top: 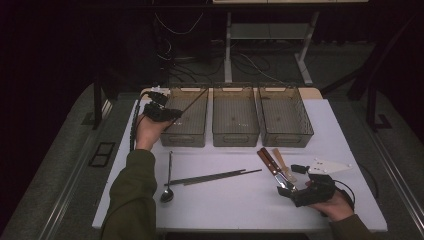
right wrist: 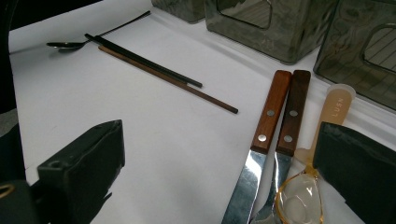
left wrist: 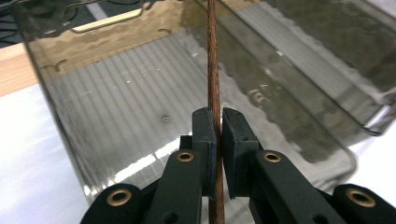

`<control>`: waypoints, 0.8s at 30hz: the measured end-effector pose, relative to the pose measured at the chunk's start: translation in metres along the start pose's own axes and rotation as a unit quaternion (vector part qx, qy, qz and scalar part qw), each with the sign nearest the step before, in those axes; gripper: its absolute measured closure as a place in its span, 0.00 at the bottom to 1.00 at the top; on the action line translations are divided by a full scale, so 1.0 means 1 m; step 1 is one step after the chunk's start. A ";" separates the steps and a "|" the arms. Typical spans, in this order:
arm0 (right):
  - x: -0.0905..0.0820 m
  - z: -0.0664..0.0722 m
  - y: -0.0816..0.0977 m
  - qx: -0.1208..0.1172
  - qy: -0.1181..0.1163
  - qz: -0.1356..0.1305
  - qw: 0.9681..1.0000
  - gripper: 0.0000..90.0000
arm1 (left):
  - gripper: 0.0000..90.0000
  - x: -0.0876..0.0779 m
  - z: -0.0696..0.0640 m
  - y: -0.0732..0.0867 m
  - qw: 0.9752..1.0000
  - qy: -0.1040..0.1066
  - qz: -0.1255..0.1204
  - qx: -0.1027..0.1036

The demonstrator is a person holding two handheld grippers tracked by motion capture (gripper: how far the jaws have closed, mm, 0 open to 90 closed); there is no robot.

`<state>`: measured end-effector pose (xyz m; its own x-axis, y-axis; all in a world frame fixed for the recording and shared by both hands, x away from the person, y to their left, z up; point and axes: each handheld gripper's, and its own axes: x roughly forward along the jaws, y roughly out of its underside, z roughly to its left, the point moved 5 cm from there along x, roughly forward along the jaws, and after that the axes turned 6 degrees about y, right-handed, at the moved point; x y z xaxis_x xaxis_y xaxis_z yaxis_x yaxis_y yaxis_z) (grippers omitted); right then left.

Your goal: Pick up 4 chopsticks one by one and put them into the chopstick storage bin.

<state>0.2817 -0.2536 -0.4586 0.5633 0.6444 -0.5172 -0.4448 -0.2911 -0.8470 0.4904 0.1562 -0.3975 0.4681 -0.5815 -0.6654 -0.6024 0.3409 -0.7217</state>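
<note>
Jaws of your left gripper pinch a brown chopstick over the left bin, ready for dropping; right gripper gapes wide, empty, near the knives.

Colours on the white table

Reddish-brown chopstick centre frame in black jaws; smoky translucent grey bins, ribbed floors. Lower right: two knives with brown wooden handles, steel rivets; amber clear spoon. Person's sleeve olive green.

Thin brown wooden chopstick: both ends cut by frame edges. Two wooden-handled steel knives: blade tips cut off below. Clear plastic spoon: bowl partly cropped.
</note>
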 end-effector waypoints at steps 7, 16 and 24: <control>-0.001 0.000 0.000 -0.002 -0.002 -0.002 1.000 0.03 | 0.93 0.011 0.011 0.003 0.999 -0.035 0.004 -0.014; -0.001 0.000 0.000 0.000 -0.003 -0.002 1.000 0.03 | 0.93 0.021 0.017 0.010 0.998 -0.055 0.031 -0.026; -0.001 0.000 -0.001 -0.001 -0.004 -0.003 1.000 0.03 | 0.93 0.029 0.015 0.013 0.997 -0.049 0.047 -0.042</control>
<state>0.2811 -0.2537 -0.4575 0.5607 0.6521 -0.5104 -0.4397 -0.2878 -0.8508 0.5058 0.1550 -0.4288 0.4656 -0.4726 -0.7482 -0.6972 0.3249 -0.6390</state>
